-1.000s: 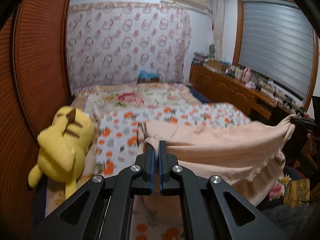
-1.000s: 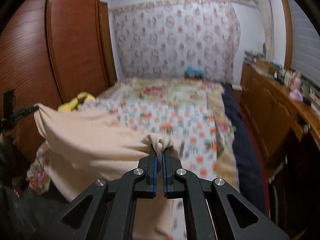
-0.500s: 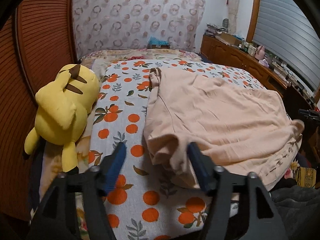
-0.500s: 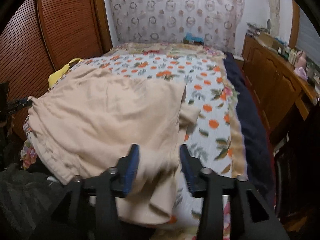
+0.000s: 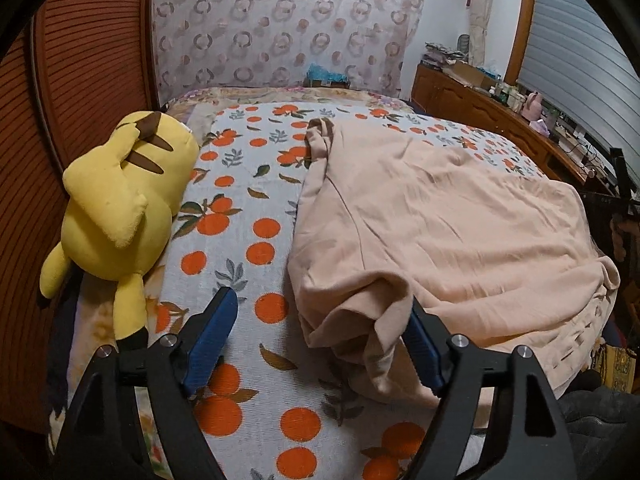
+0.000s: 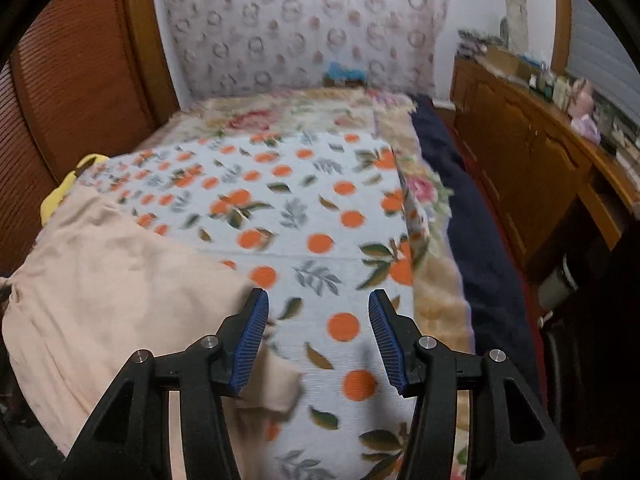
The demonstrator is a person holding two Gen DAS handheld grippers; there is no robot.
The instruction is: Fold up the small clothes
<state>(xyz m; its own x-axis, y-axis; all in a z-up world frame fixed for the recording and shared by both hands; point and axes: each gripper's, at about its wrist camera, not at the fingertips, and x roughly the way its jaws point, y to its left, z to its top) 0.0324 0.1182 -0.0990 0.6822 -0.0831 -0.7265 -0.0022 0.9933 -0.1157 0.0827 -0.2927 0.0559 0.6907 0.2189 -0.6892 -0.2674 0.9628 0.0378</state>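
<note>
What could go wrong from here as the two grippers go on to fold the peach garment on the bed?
1. The garment lies rumpled, with a bunched corner by the open left gripper; folding now may trap creases.
2. Its near edge seems to droop over the bed's side, so it might slide off.
3. The right gripper, open, has only bedspread between its fingers; closing could pinch that.

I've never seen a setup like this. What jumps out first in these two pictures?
Probably the bright yellow plush toy lying at the left edge of the bed, beside the wooden wardrobe. Next comes the peach garment spread over the orange-print bedsheet, one bunched corner lying between the blue pads of the open left tool. In the other view, the right tool stands open over bare sheet, just right of the garment.
</note>
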